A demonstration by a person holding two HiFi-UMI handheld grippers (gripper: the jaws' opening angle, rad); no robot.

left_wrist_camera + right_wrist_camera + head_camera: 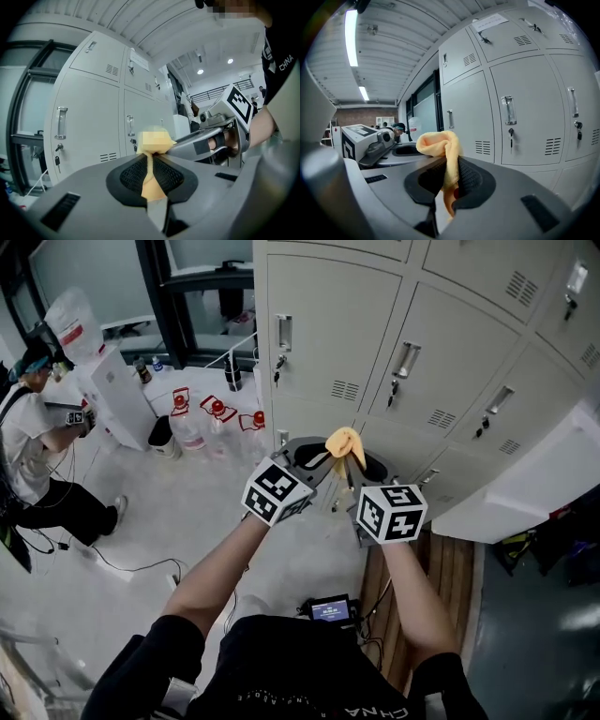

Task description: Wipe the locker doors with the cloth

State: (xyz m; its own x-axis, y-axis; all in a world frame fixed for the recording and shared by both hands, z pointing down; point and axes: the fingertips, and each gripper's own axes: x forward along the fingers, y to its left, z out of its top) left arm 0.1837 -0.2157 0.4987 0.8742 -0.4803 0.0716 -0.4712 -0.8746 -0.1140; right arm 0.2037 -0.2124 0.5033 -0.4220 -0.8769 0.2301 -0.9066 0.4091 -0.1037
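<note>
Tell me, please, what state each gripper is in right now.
Left gripper: closed on the yellow cloth.
Right gripper: closed on the same cloth.

The cloth (438, 143) is soft, fuzzy yellow fabric. The left hand-held gripper (151, 161) and right hand-held gripper (449, 173) have matt grey plastic shells and black, rough-meshed pads (471, 180). Ahead of them, the lockers (328, 324) are smooth painted sheet metal, pale satin grey, with shiny metal handles (284, 332). Below the right one lies bare wooden planking (459, 577).
</note>
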